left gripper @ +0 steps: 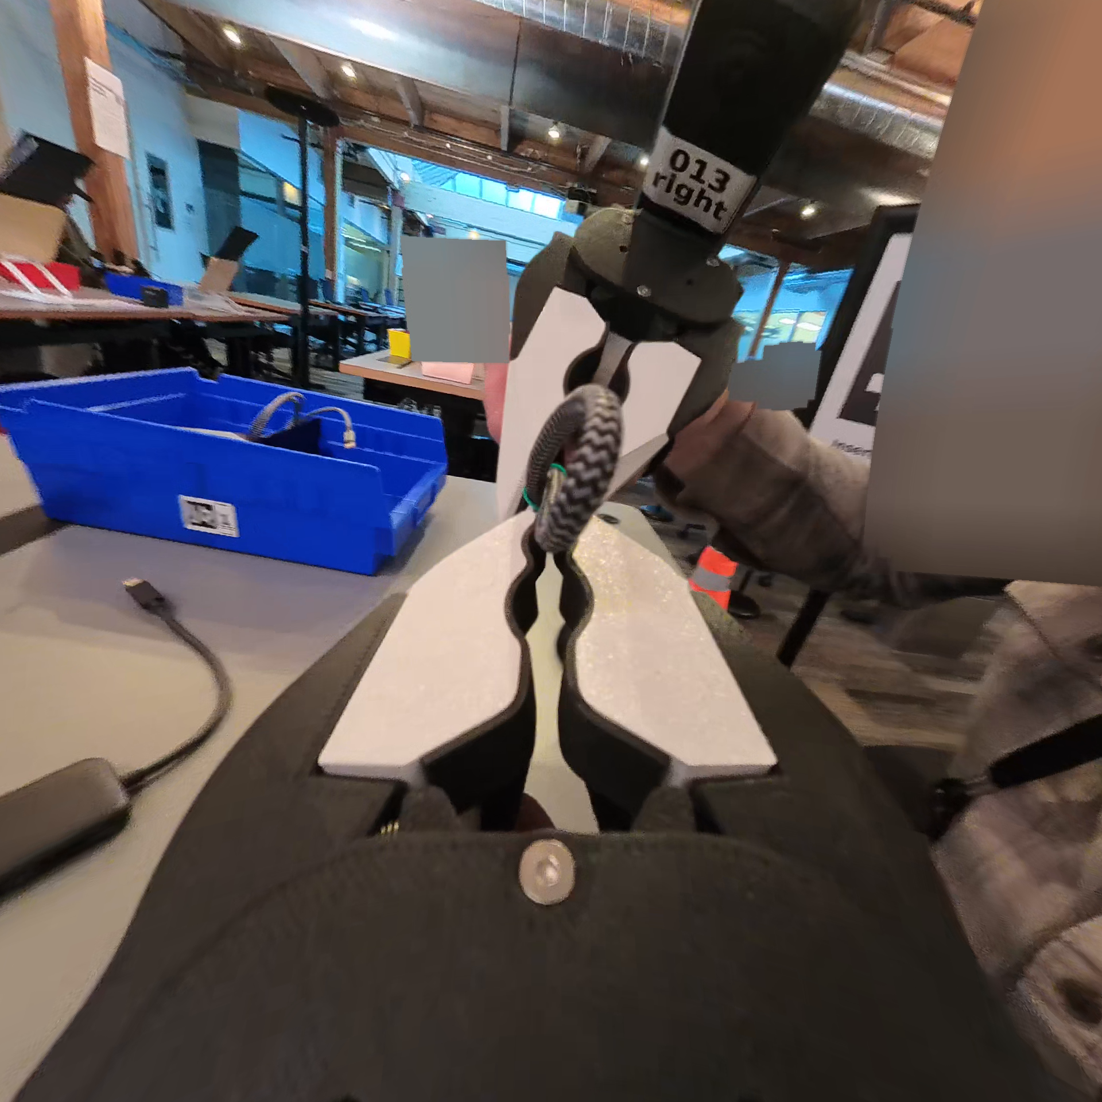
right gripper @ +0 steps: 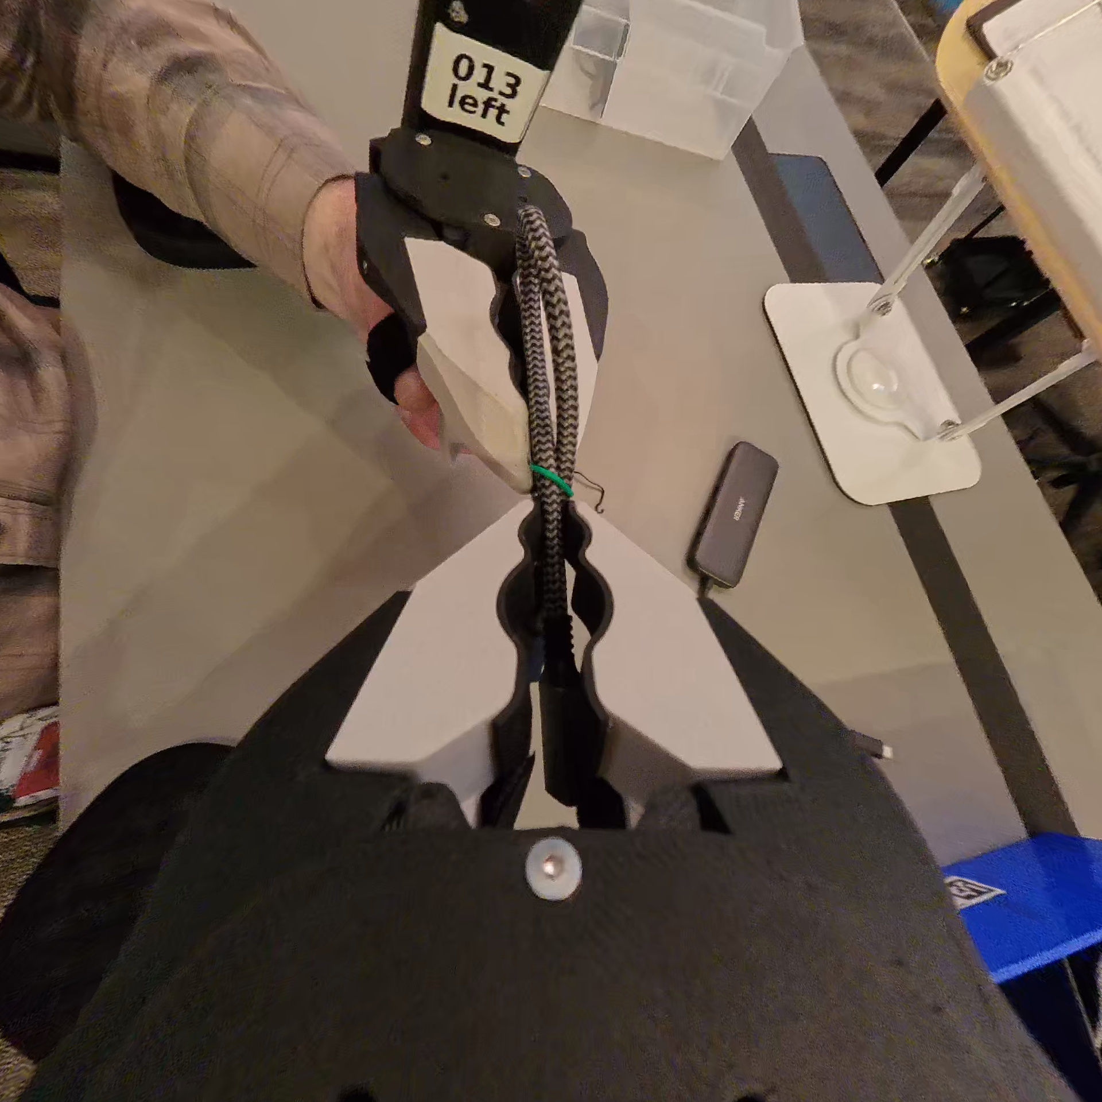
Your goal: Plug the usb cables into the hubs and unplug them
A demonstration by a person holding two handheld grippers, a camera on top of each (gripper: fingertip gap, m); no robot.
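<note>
Holding a folded braided cable [right gripper: 545, 381] between both tools, I have the right hand-held gripper [right gripper: 551, 513] pressed together on its lower stretch, where a dark plug body sits deep between the fingers. The left hand-held gripper [left gripper: 551, 545] meets it tip to tip from the far end of the cable, pinching the bundle's looped bend (the loop shows plainly in the left wrist view). A green twist tie [right gripper: 551, 480] binds the two strands just beyond the right tool's tips, and a loose wire end of it sticks out sideways.

My worry is that tie. As I judge it, the cable cannot reach anything while bound, and pulling the two tools apart may only drag the strands through the pads or bend the plug.

Past the cable, on the grey desk [right gripper: 238, 477], lies the dark hub [right gripper: 736, 513], to the right of the bundle and well apart from it. Its own lead [left gripper: 197, 668] curls away with a free plug, so a swinging cable could nudge it.

Farther from the hub, a blue bin [left gripper: 197, 471] holds another braided cable [left gripper: 298, 411].

Both grips are narrow. If either slips, the bundle drops, probably onto the desk beside the hub.
</note>
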